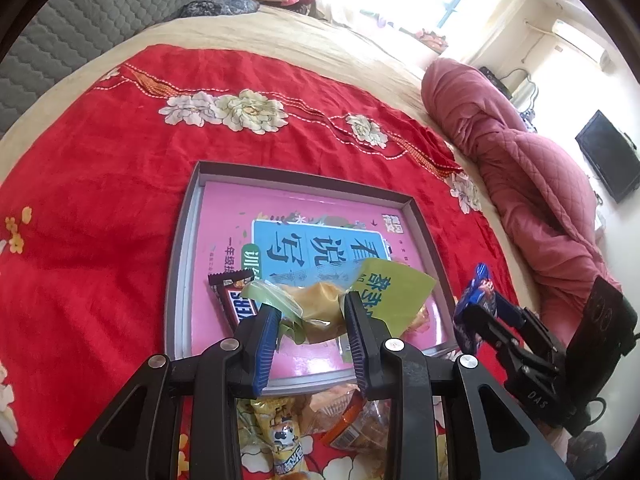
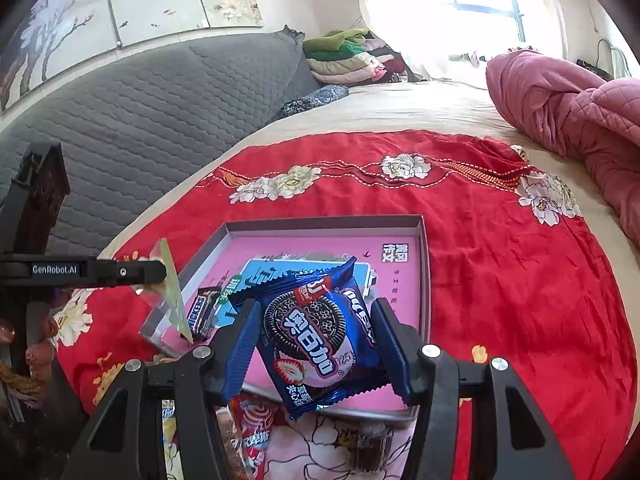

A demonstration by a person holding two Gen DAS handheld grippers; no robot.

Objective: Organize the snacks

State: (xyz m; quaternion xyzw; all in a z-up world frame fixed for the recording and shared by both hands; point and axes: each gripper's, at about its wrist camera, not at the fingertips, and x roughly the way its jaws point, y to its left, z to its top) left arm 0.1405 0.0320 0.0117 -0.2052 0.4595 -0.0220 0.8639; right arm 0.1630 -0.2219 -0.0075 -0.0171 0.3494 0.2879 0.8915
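Observation:
A shallow grey box (image 1: 182, 240) with a pink book as its floor lies on the red cloth, and a Snickers bar (image 1: 236, 300) rests inside near its front left. My left gripper (image 1: 312, 312) is shut on a clear and green pastry packet (image 1: 320, 304), held above the box's near part. My right gripper (image 2: 316, 332) is shut on a blue Oreo packet (image 2: 320, 336) over the box (image 2: 424, 264). In the left wrist view the right gripper (image 1: 480, 312) hangs at the box's right edge. The right wrist view shows the left gripper (image 2: 160, 276) with the green packet (image 2: 172, 292) at the left.
Several loose snack packets (image 1: 288, 436) lie on the red flowered cloth (image 1: 100, 220) in front of the box, under both grippers (image 2: 256, 428). A rolled pink quilt (image 1: 520, 168) lies along the bed's right side. A grey padded headboard (image 2: 140, 120) stands behind.

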